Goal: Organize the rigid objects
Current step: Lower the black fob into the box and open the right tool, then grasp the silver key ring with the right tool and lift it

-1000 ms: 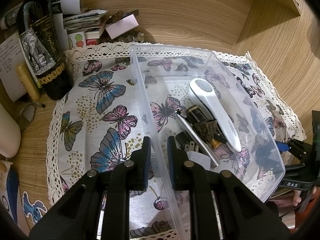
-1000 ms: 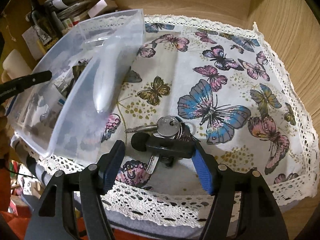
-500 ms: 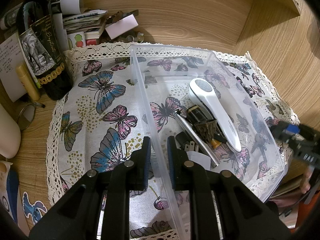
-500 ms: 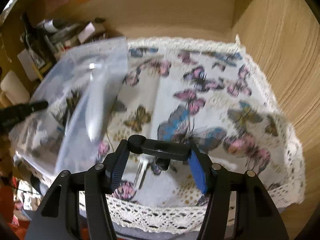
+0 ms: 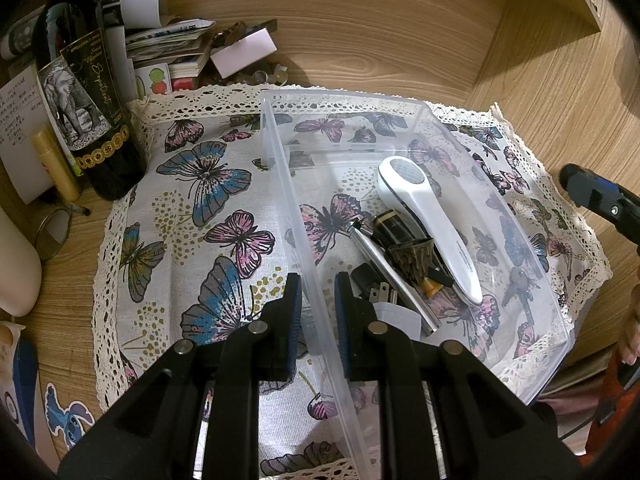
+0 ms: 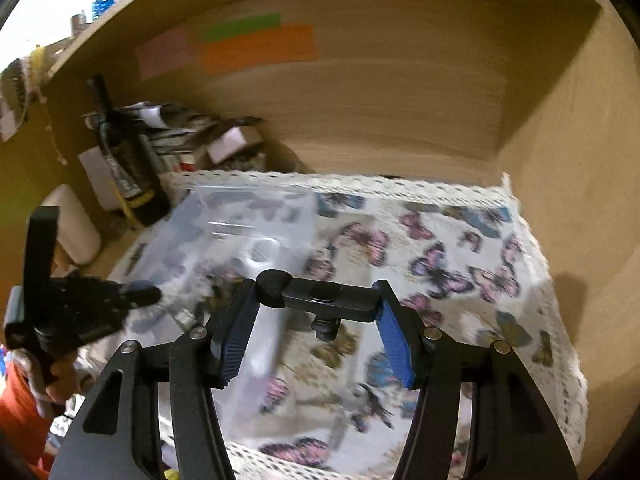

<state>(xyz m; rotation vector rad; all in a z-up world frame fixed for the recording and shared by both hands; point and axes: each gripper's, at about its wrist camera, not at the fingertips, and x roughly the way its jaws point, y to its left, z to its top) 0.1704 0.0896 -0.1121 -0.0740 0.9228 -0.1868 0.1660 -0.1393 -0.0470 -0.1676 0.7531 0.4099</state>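
Step in hand: carrying a find over to the bin; the pick looks done, the drop isn't.

Cloth [image 5: 208, 240] w/ butterflies covers the desk; the clear bin [image 5: 344, 96] stands on it, open top, thin walls. My left gripper [image 5: 318, 284] is clenched on the bin's near wall, one pad inside, one outside, pinning it so it won't skid.

Right gripper [image 6: 316, 292] is up over the cloth, right of the bin; jaws have just been closing and now grasp the fob [image 6: 340, 300] between the pads. It sits crosswise, end to end, pads on its two short ends; right-wrist view is blurred, so I can't judge how square the grip is.

Next, as I read it: swing the fob left over the rim, lower it into free floor near the bin's right side, then let go; needs enough height to clear the wall, and the left has to go on pinning.

Fob: black, flat, bar-shaped, round knob at one end, small stub under the middle; hard and slick, prob. apt to pivot in an end-on pinch.

In the bin: white wand [image 5: 432, 224] lying lengthwise, biggest item; beside it dark small bits in a heap.

A key [image 5: 516, 282] shows thru the right wall; can't tell if it hangs off the fob or lies on the cloth.
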